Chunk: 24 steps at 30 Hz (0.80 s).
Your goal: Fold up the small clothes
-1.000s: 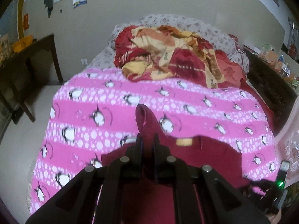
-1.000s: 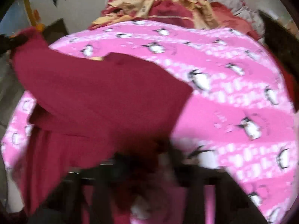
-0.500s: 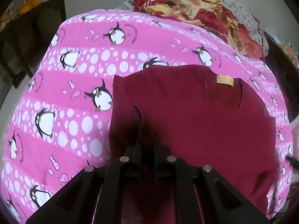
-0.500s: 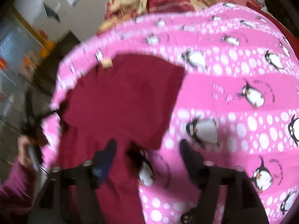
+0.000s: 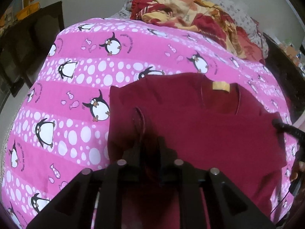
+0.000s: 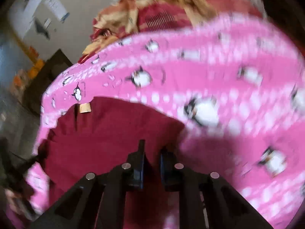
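Observation:
A dark red shirt (image 5: 200, 126) with a tan neck label (image 5: 220, 86) lies flat on the pink penguin bedspread (image 5: 80, 80). My left gripper (image 5: 150, 145) is shut on a raised fold of the shirt at its left edge. In the blurred right wrist view the shirt (image 6: 106, 133) fills the lower left, and my right gripper (image 6: 151, 152) has its fingers close together over the shirt's right edge, with red cloth between them. The right gripper's tip also shows in the left wrist view (image 5: 280, 126) at the shirt's right side.
A crumpled red and yellow blanket (image 5: 190, 17) lies at the head of the bed. A dark wooden table (image 5: 28, 43) stands left of the bed. Dark furniture (image 5: 286, 66) runs along the right side.
My left gripper has lowered the shirt onto the bedspread and stayed shut on it. My right gripper was open half a second ago and has closed over the shirt's right edge.

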### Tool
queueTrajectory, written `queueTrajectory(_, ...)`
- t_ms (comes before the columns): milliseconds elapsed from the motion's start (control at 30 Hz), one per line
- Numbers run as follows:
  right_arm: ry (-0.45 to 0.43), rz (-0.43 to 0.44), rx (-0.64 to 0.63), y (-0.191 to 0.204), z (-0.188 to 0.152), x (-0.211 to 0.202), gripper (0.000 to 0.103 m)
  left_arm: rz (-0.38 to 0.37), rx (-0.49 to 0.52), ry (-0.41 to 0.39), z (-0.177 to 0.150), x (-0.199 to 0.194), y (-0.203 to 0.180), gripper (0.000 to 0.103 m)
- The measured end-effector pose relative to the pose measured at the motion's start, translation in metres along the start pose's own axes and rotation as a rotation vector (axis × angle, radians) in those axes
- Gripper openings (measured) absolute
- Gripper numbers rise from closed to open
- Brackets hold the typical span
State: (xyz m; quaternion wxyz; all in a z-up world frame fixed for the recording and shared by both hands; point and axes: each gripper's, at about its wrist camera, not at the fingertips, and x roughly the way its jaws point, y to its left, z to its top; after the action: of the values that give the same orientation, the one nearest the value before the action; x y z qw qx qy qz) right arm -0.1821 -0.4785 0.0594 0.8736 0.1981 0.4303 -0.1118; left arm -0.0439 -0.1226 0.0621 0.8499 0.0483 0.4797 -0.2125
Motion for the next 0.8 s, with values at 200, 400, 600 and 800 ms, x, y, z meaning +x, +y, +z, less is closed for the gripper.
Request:
queueTrajectory(200,0.061,-0.028,0.071,-0.015,-0.003,0.007,0.032,0.045,0.037,0.012,-0.009,0.009,-0.004,0.027)
queueTrajectory(400,0.108,0.054,-0.048,0.019,-0.027,-0.038,0.049,0.055,0.008,-0.018,-0.009,-0.007,0.004,0.057)
queueTrajectory(600,0.196,-0.087,-0.222,0.039,-0.072,-0.019,0.048,0.081,0.013,0.004,-0.024,-0.002,0.003,0.059)
queueTrajectory(800,0.158,-0.121,-0.137,0.023,-0.07,-0.033,0.051,0.101,0.021,-0.011,-0.033,-0.013,0.0,0.063)
